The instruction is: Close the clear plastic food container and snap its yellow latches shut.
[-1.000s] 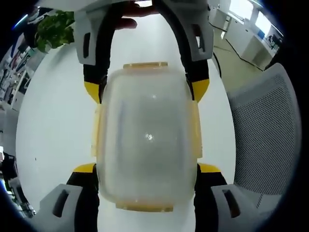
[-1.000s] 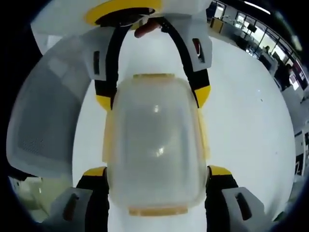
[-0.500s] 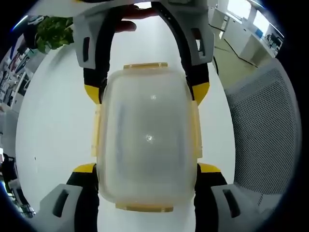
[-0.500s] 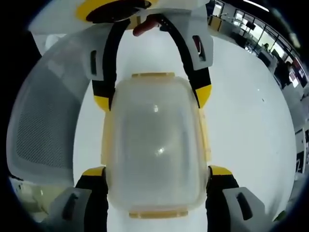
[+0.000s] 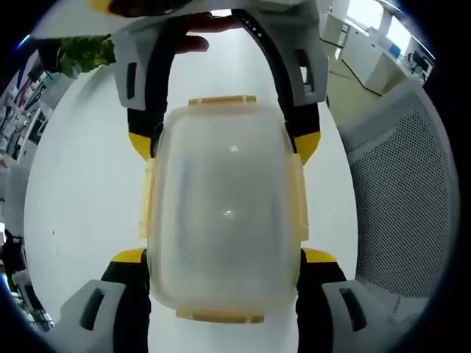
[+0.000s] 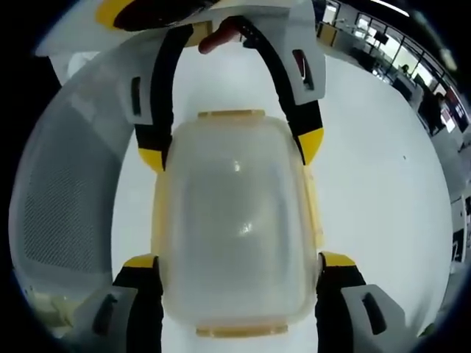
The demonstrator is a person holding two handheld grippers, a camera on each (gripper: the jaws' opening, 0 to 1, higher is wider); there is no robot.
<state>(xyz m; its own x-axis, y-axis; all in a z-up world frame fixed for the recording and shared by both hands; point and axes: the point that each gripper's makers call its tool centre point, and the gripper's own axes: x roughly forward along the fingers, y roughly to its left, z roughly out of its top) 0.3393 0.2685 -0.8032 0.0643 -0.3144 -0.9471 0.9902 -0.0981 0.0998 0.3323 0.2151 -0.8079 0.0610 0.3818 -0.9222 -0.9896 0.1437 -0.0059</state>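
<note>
The clear plastic container [image 5: 224,213] has its lid on and yellow latches [image 5: 221,100] along all four edges. It hangs above the white table, held from both ends. In the left gripper view my left gripper [image 5: 224,257] grips its near end with a yellow-tipped jaw on each side. My right gripper [image 5: 224,141] grips the far end from the top of that view. The right gripper view mirrors this: the container [image 6: 234,228] sits between my right gripper [image 6: 237,261] below and my left gripper [image 6: 230,151] above. I cannot tell whether the latches are snapped down.
A white round table [image 5: 81,191] lies under the container. A grey mesh chair [image 5: 401,191] stands at its edge, also in the right gripper view [image 6: 66,198]. A green plant [image 5: 85,51] sits at the far side. A person's finger [image 6: 217,35] rests on the opposite gripper.
Both grippers keep the same hold on the container. The chair and table have slid slightly in both views, so the hands have shifted a little with the container.
</note>
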